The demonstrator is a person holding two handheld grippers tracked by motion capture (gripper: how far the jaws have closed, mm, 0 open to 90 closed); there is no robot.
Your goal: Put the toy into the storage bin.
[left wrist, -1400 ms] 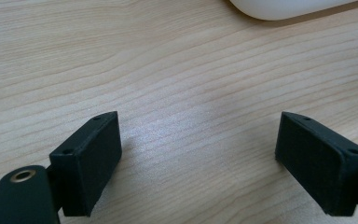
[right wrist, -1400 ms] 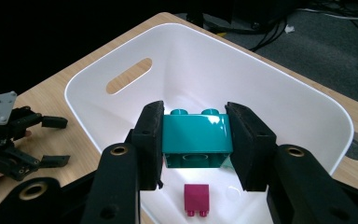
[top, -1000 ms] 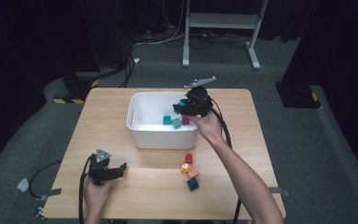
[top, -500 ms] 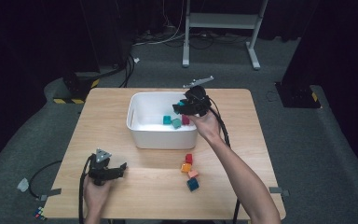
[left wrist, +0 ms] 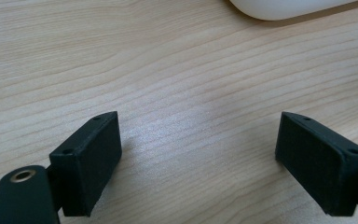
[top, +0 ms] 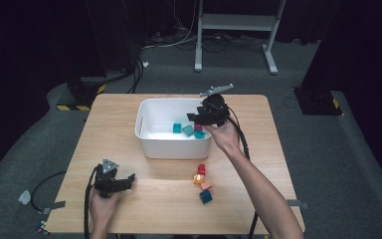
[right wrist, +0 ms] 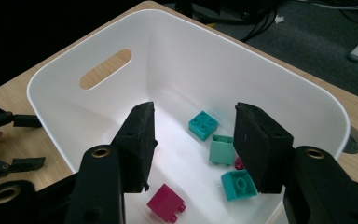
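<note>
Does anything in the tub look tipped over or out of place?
Nothing is damaged or spilled. In the white tub, one teal block lies tipped, hollow underside showing, and the magenta block lies on its side. The rest looks ordinary.

White bin (left wrist: pixel 289 7) cut off by top edge in left gripper view; magenta brick (right wrist: pixel 239 163) half hidden behind right gripper (right wrist: pixel 193 140).
</note>
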